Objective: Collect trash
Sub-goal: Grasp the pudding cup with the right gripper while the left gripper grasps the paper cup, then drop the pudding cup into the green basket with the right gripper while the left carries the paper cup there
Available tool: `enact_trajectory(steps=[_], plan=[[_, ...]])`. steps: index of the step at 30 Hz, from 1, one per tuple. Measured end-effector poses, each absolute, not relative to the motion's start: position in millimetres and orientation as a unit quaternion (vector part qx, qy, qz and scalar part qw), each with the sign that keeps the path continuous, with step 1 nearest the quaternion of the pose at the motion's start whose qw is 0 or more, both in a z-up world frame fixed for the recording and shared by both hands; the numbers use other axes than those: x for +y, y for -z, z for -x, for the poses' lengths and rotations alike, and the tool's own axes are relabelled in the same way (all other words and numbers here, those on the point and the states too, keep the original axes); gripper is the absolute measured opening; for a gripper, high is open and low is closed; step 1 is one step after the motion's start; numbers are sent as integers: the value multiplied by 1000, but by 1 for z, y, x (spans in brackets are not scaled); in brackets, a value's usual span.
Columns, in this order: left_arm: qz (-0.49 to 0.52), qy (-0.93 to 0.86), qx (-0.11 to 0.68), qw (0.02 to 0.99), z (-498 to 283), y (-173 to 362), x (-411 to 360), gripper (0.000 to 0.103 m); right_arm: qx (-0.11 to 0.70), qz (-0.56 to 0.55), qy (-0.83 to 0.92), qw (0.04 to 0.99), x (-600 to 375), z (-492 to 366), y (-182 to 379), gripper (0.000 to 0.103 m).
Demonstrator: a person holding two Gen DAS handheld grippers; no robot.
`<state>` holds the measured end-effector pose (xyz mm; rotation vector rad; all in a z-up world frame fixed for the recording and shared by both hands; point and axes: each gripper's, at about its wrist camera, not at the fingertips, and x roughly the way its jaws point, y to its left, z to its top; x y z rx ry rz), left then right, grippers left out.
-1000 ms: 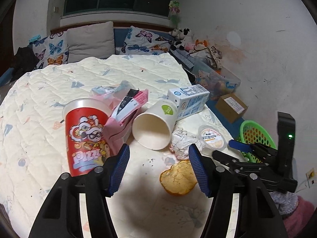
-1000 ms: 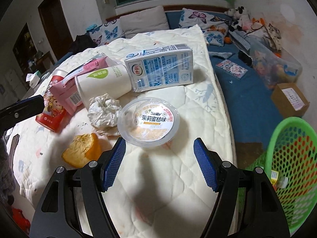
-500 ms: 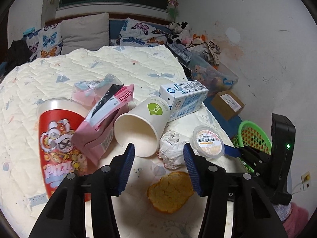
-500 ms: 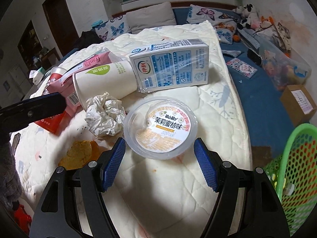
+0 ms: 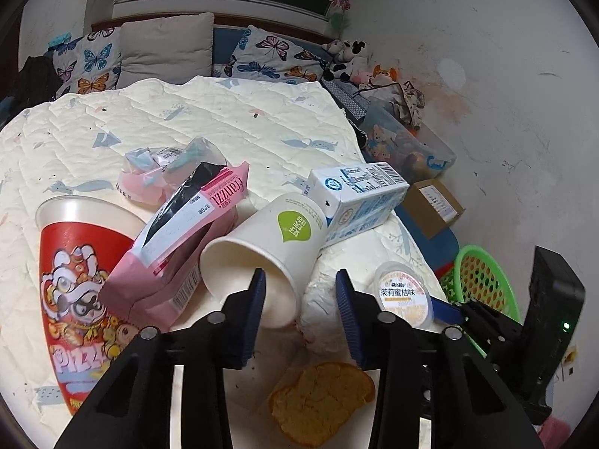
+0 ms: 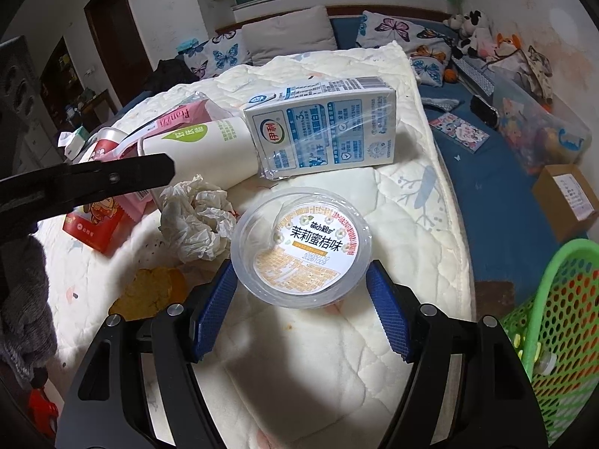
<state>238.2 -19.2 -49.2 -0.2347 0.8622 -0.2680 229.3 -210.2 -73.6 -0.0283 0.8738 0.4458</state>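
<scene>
My left gripper has just been closing; its 2 fingers straddle the near rim of the tipped paper cup, 1 inside the mouth, not yet pressing. My right gripper stands open around the clear jelly cup on the bed, pads just beside its sides. A crumpled tissue lies left of it, the milk carton beyond, the green basket right.
</scene>
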Motion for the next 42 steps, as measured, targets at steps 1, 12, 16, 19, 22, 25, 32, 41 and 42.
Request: enact_trajectory(steps=[1,12,16,19,22,25,32,41,42], plan=[[115,129,416,893,-239,50,-19,35,419,14,-215,882,-211,-229,73,71],[138,137,426,884,-254,61,-18,17,416,3,-227,881,-207,-232,72,61],[134,139,421,886,-253,59,-20,10,413,4,-224,883,-207,-230,71,60],[131,141,417,888,-250,56,-21,3,409,-3,-223,885,-210,-226,69,60],[130,145,412,890,-245,52,-20,3,404,-4,-219,888,-214,-222,65,60],[123,151,403,894,-237,45,-21,3,400,-10,-217,890,-218,-216,61,60],[118,170,379,902,-215,24,-23,3,383,-18,-209,900,-229,-196,46,60],[104,202,349,909,-186,-4,-39,3,363,-17,-173,916,-258,-171,28,60],[103,206,347,909,-185,-5,-42,3,363,-19,-169,916,-262,-169,28,60]])
